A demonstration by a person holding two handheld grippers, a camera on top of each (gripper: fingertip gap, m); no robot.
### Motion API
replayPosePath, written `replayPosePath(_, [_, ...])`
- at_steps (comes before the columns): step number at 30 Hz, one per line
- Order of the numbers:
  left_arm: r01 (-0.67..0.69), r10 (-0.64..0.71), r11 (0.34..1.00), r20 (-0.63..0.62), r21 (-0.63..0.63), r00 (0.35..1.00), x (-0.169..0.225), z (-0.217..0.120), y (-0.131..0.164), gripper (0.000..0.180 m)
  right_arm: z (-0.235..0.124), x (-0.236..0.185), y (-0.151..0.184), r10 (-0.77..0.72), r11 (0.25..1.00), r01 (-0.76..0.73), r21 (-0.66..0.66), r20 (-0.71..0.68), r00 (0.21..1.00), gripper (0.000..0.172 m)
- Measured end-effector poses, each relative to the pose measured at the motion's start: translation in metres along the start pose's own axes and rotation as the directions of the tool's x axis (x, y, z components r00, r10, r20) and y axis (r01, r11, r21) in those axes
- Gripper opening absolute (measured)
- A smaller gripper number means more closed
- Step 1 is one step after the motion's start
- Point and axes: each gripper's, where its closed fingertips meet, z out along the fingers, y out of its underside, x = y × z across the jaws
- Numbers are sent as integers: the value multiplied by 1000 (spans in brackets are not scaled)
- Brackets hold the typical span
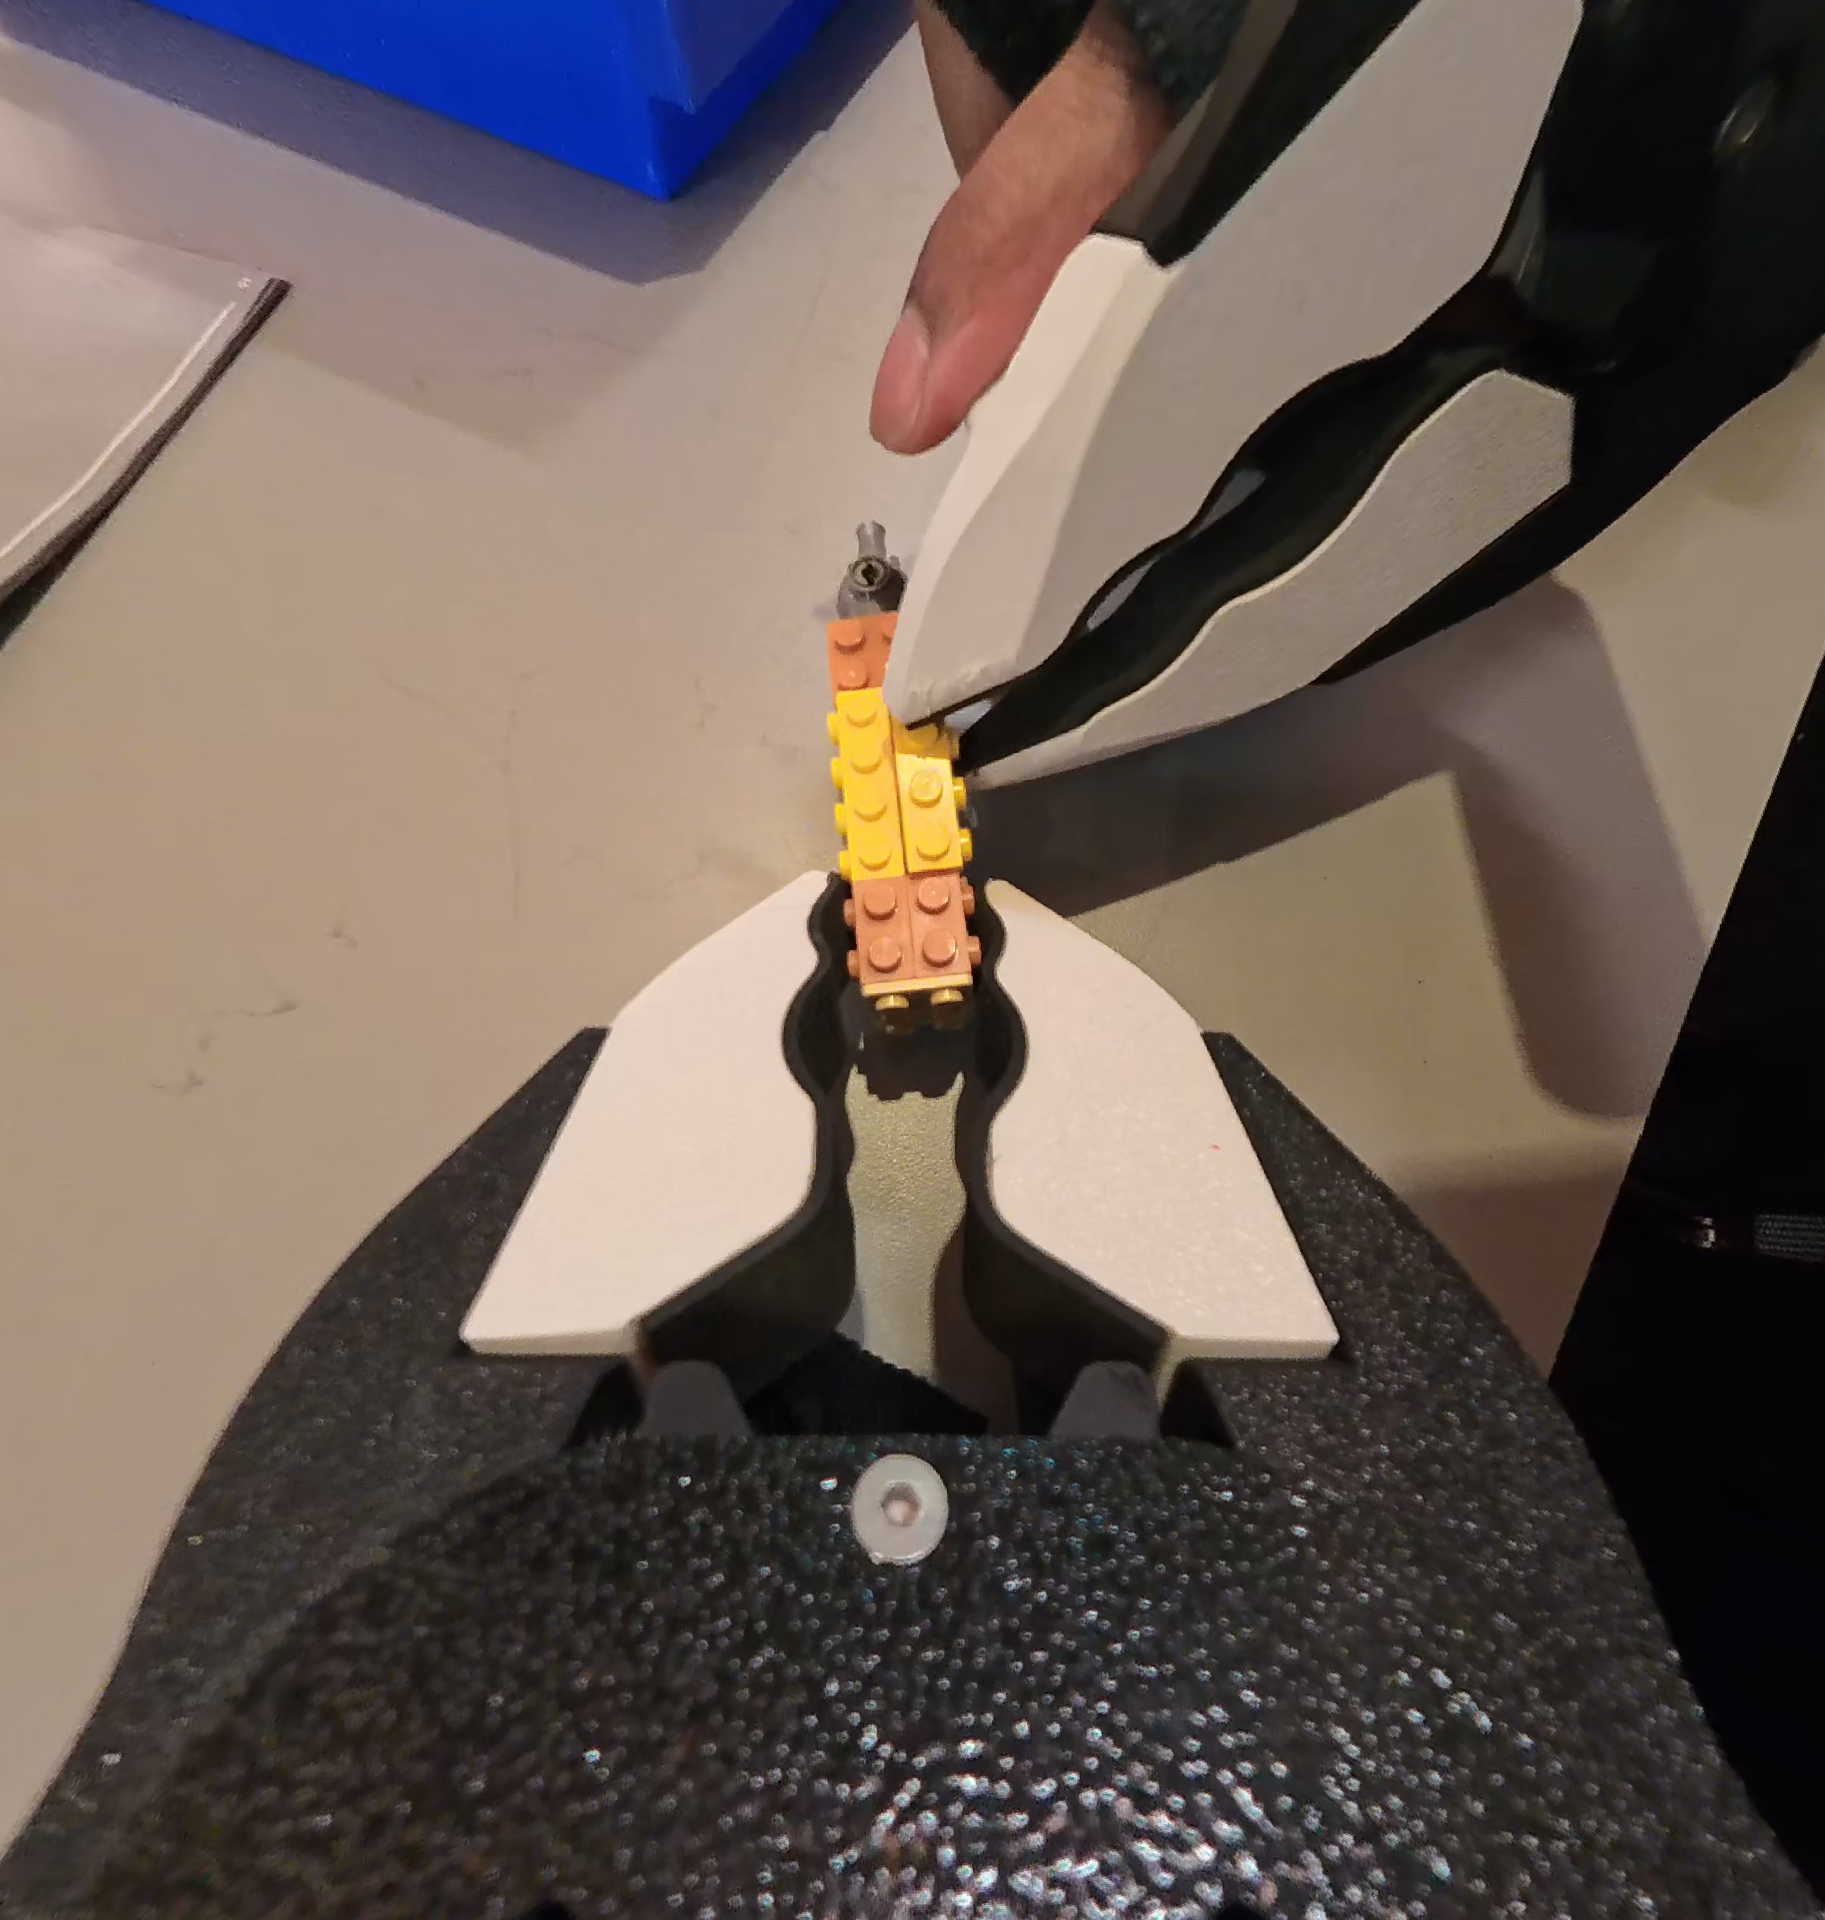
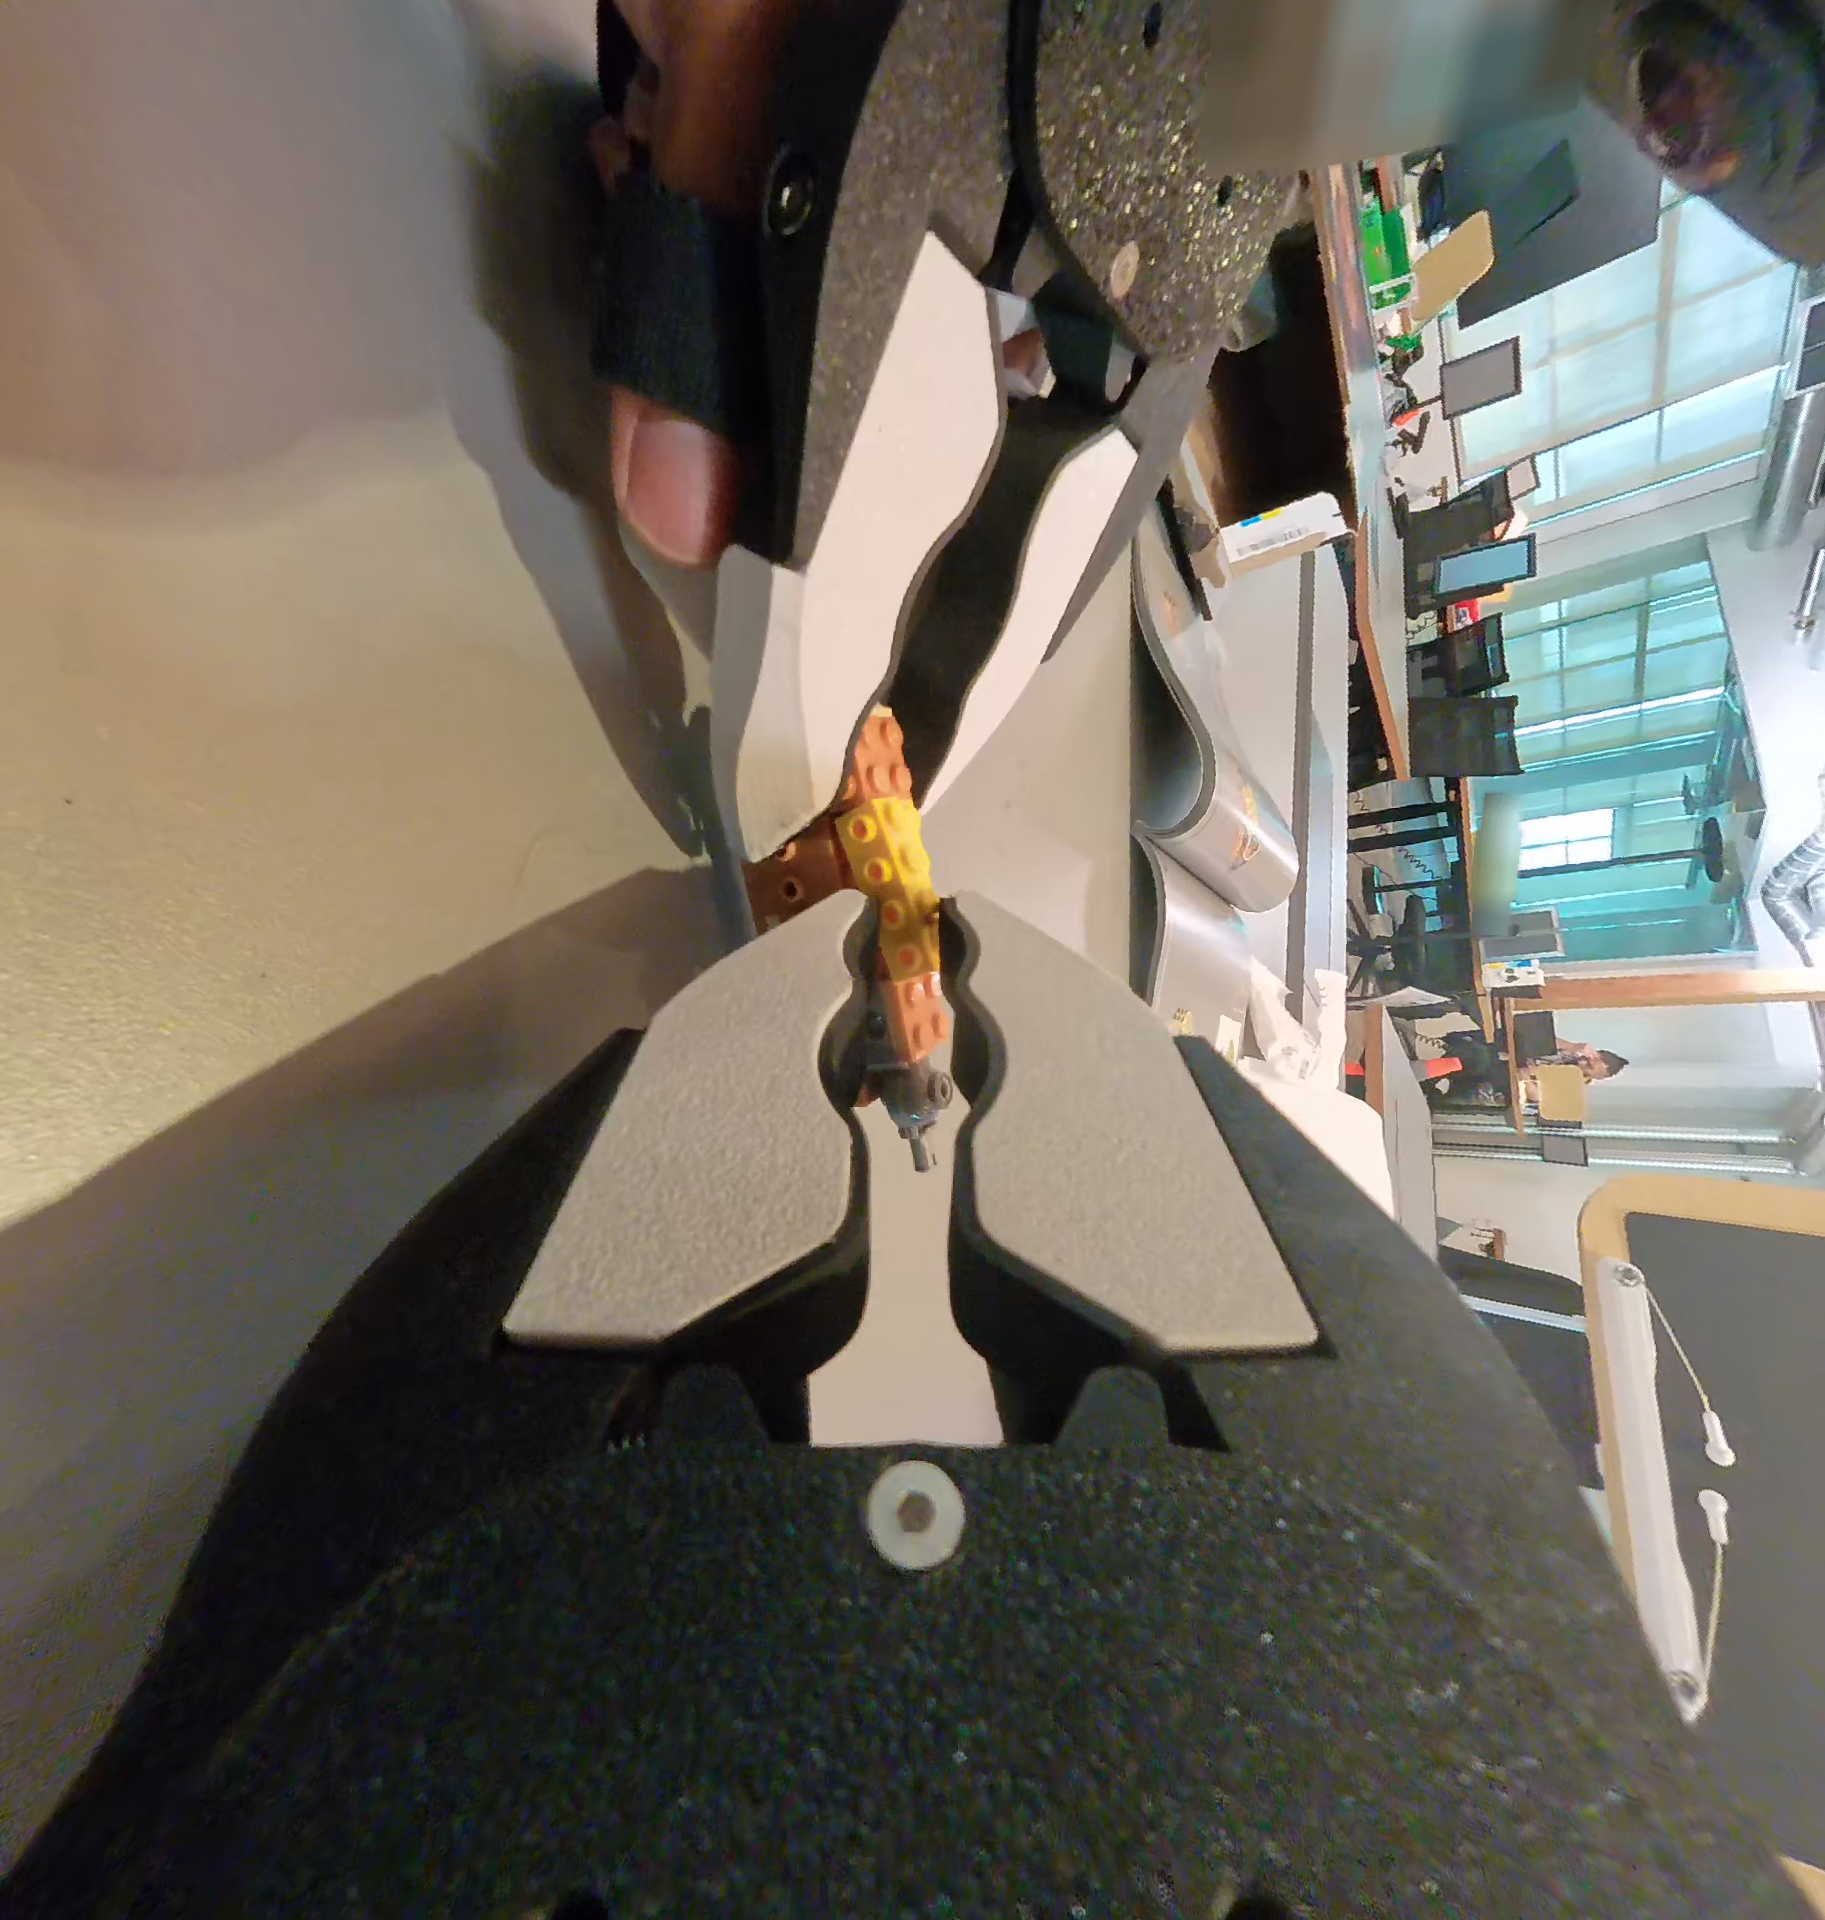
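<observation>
Left wrist view: left hand-held gripper (image 1: 913,935) pinching the near, orange-brown end of a slim bar of yellow and orange-brown plastic studded bricks (image 1: 892,821), black pads pressed on both side faces; bar held clear above the pale grey counter (image 1: 368,831), pointing away from the camera, capped at its far end by a small dark grey pin piece (image 1: 872,582); right hand-held gripper (image 1: 955,732) reaching in from the upper right, white fingertips (image 1: 949,634) closed on the far yellow stretch; a person's thumb (image 1: 949,312) resting along that gripper's body; blue plastic box (image 1: 534,73) and a grey folded sheet (image 1: 108,416) well apart on the counter.

Right wrist view: right hand-held gripper (image 2: 903,997) clamped on the yellow-to-brown part of the same bar (image 2: 892,873), grey pin (image 2: 918,1112) poking back between the fingers; opposite gripper (image 2: 866,790) gripping the other brown end; a brown perforated piece (image 2: 788,883) jutting sideways beside it; cluttered workroom behind.

Judged for handling well: both grips kept square on flat side faces; any twist or pull applied along the seams, gently, since short studded joints could snap apart suddenly; pin end kept free of the pads.
</observation>
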Motion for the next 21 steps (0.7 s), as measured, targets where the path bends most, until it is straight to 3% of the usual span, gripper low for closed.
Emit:
replayPosePath(9, [0,0,1000,2,4,1000,0,0,0,20,0,0,0,95,995,-95,7,26,995,10])
replayPosePath(21, [6,-6,1000,7,14,1000,-1,-1,-2,20,-1,5,-3,111,993,-111,30,-2,994,10])
